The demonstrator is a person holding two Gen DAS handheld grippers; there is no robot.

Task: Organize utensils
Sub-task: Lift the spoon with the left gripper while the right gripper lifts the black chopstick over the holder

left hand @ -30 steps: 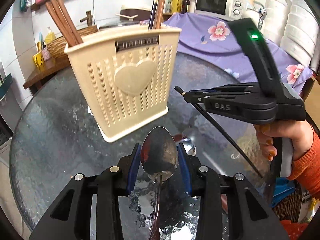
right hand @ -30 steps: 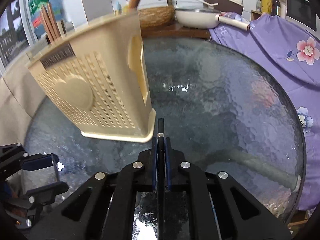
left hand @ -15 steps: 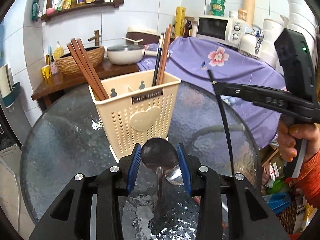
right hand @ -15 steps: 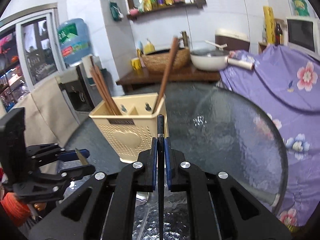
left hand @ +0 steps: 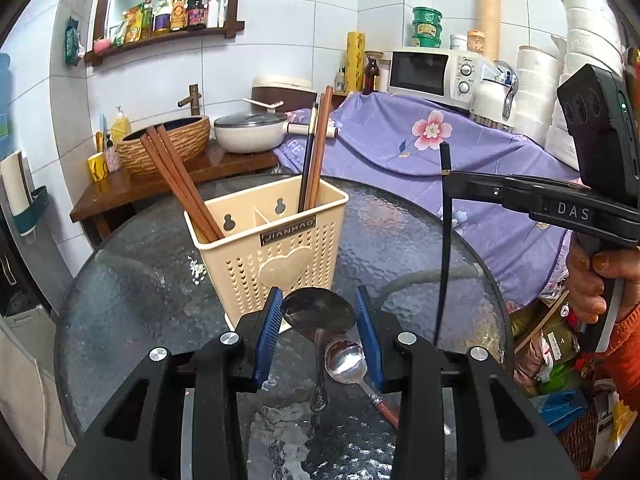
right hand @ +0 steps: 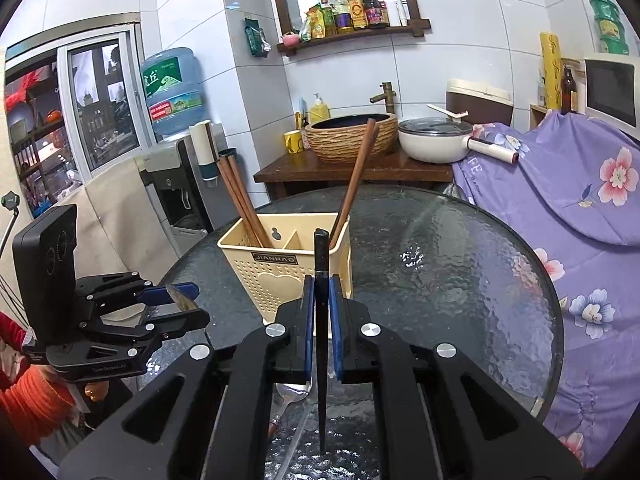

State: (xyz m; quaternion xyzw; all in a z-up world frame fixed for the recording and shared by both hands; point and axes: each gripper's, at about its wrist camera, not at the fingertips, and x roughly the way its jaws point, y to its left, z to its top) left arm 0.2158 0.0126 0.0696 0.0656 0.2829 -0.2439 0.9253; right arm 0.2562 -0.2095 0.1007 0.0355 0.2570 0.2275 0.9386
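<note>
A cream plastic utensil holder [left hand: 272,240] [right hand: 280,272] stands on the round glass table [left hand: 140,300]. It holds brown chopsticks [left hand: 180,184] on its left and a brown and a black chopstick [left hand: 314,152] on its right. My left gripper [left hand: 318,316] is shut on a metal spoon [left hand: 318,312], bowl up, held above the table in front of the holder. My right gripper [right hand: 322,308] is shut on a black chopstick [right hand: 321,280], held upright to the right of the holder; the chopstick also shows in the left wrist view [left hand: 443,240]. A second spoon [left hand: 346,362] lies on the table.
A purple flowered cloth [left hand: 420,148] covers furniture behind and right of the table. A wooden side table [right hand: 352,172] at the back carries a woven basin and a white pot. A water dispenser [right hand: 176,184] stands at the left. Bags lie on the floor at the right.
Both grippers have lifted and pulled back from the holder, which now looks smaller and lower. The black chopstick has turned from slanted to upright. The spoon stays in the left gripper.
</note>
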